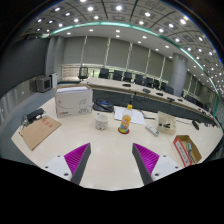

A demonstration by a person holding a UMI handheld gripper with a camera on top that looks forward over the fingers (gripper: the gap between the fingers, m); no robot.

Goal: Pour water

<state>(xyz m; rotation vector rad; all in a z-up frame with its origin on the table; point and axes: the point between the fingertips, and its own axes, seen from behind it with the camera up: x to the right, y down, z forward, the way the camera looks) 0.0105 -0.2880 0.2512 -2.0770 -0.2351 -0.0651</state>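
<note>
A bottle of orange liquid [125, 122] with a pale cap stands on the white table [110, 150], well beyond my fingers. Just to its left a small clear cup [102, 121] rests on the tabletop. My gripper [112, 160] hovers above the table's near part, open, with nothing between its purple pads [76, 157]. Both the bottle and the cup stand far ahead of the fingertips, roughly in line with the gap.
A white box-like machine [73, 100] stands at the back left, a brown board [41, 131] lies at the left, a white box [165, 122] and an orange-edged tray [187, 149] sit at the right. Desks and chairs fill the room behind.
</note>
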